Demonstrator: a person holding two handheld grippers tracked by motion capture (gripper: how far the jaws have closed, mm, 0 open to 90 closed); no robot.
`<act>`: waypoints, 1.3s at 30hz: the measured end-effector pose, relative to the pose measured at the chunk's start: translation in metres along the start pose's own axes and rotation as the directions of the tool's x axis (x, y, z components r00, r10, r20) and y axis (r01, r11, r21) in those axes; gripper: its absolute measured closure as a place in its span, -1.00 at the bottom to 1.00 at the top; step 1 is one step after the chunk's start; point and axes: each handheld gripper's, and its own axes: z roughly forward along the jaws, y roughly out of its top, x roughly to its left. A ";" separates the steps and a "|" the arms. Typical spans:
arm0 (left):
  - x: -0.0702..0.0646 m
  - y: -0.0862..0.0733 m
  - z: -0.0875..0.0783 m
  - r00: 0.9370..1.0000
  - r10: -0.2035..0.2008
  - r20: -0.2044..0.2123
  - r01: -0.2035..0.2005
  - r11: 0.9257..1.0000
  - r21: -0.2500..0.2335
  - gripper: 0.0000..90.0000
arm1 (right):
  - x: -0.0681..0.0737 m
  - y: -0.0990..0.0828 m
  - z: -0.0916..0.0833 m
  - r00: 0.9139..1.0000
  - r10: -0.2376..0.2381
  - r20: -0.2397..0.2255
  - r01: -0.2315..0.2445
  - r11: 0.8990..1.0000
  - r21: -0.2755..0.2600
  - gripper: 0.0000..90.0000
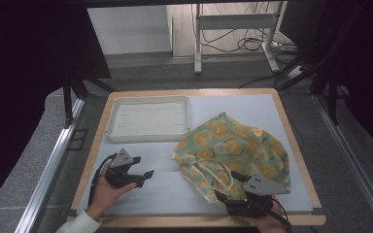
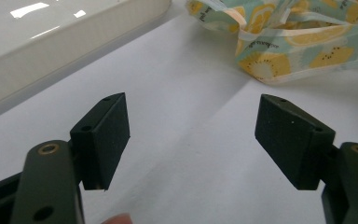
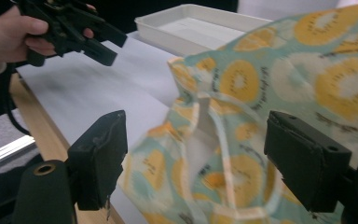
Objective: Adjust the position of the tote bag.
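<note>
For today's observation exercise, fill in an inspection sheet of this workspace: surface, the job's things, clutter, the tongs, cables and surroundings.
Surface: wooden-edged table covered by a white sheet.
Job's things: crumpled pale green fabric bag with a yellow fruit print on the sheet's right half; shallow white plastic tray, empty, at the far left.
Clutter: nothing seen.
Tongs: left tongs held just above the bare sheet, jaws wide open, nothing between them; right tongs open at the bag's near edge, fabric between the jaws, not clamped.
Cables: black cable trailing from the left tongs; loose cables on the floor beyond the table.
Surroundings: grey floor, metal frame legs, dark curtains at the sides.
</note>
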 end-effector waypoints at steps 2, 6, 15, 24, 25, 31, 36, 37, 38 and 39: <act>0.000 0.001 -0.002 1.000 -0.001 0.000 0.001 1.000 -0.007 -0.42 | 0.001 0.002 0.002 1.000 -0.005 -0.014 0.005 1.000 -0.002 -0.50; 0.000 0.001 -0.003 1.000 -0.005 0.008 0.005 1.000 -0.009 -0.42 | 0.001 0.003 0.003 1.000 0.001 -0.027 -0.001 1.000 -0.003 -0.49; -0.006 0.001 -0.008 0.999 0.026 0.022 -0.026 0.999 -0.019 -0.42 | 0.004 0.007 0.001 1.000 -0.010 -0.026 0.010 1.000 -0.013 -0.46; -0.010 0.004 -0.006 0.999 0.029 0.032 -0.029 1.000 -0.004 -0.42 | 0.004 0.007 -0.003 1.000 -0.010 -0.017 0.009 1.000 -0.014 -0.45; -0.011 0.005 -0.004 0.999 0.031 0.034 -0.031 1.000 0.000 -0.42 | 0.004 0.007 -0.005 1.000 -0.013 -0.018 0.013 1.000 -0.019 -0.45; -0.014 0.010 -0.001 0.999 0.030 0.020 -0.030 1.000 0.008 -0.41 | 0.001 0.004 -0.009 1.000 -0.003 -0.020 0.003 1.000 -0.025 -0.45; -0.015 0.017 -0.005 0.999 0.040 0.005 -0.039 0.999 -0.019 -0.40 | -0.001 0.002 -0.011 1.000 -0.001 -0.018 0.001 1.000 -0.022 -0.45; -0.015 0.018 -0.005 0.999 0.038 0.005 -0.037 0.999 -0.024 -0.38 | -0.001 0.001 -0.012 1.000 -0.002 -0.016 0.002 1.000 -0.021 -0.45; -0.015 0.019 -0.006 0.999 0.037 0.006 -0.037 0.999 -0.027 -0.37 | -0.001 0.001 -0.013 1.000 0.003 -0.015 -0.003 1.000 -0.019 -0.45; -0.014 0.020 -0.006 0.999 0.035 0.010 -0.035 0.999 -0.030 -0.37 | -0.002 0.000 -0.013 1.000 0.001 -0.014 -0.002 1.000 -0.024 -0.45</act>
